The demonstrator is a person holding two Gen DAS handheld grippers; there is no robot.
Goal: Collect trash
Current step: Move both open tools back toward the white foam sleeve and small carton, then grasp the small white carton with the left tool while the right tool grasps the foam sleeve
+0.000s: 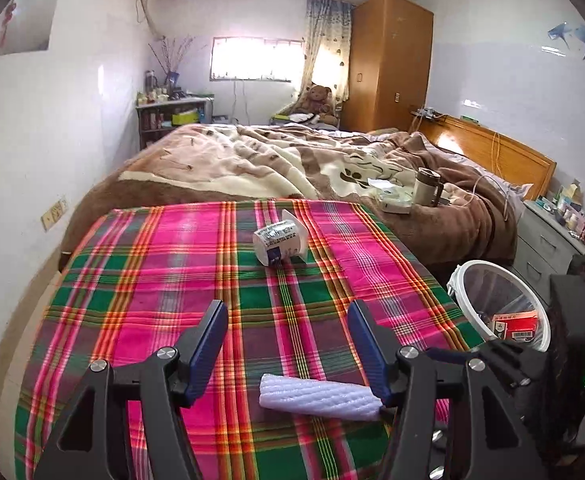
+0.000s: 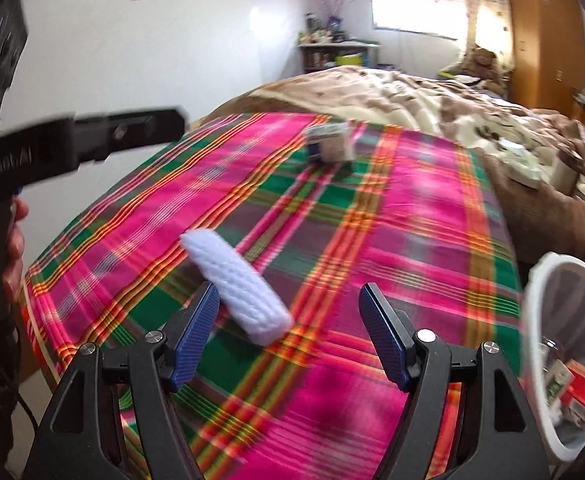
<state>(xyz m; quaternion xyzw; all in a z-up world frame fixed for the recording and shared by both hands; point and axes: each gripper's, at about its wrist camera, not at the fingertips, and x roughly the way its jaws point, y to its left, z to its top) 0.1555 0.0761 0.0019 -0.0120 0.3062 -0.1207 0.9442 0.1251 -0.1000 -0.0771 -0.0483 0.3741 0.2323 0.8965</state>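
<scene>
A white ribbed foam roll (image 1: 318,398) lies on the pink and green plaid cloth (image 1: 164,280) at the near end of the bed. My left gripper (image 1: 287,306) hovers open above the cloth, nothing between its pads; the roll lies low by its right finger's base. Farther up the cloth, a white yogurt cup (image 1: 280,242) lies on its side. In the blurred right wrist view my right gripper (image 2: 288,290) is open just over the foam roll (image 2: 236,284), whose near end lies between the fingers, closer to the left one. The cup (image 2: 332,142) is beyond.
A white-rimmed clear trash bin (image 1: 464,280) holding a red carton stands at the bed's right side, also at the right edge (image 2: 532,300). A brown blanket (image 1: 252,160), a mug (image 1: 426,186) and a box lie farther up the bed. The left gripper's black body (image 2: 92,144) and a hand (image 2: 12,240) are at left.
</scene>
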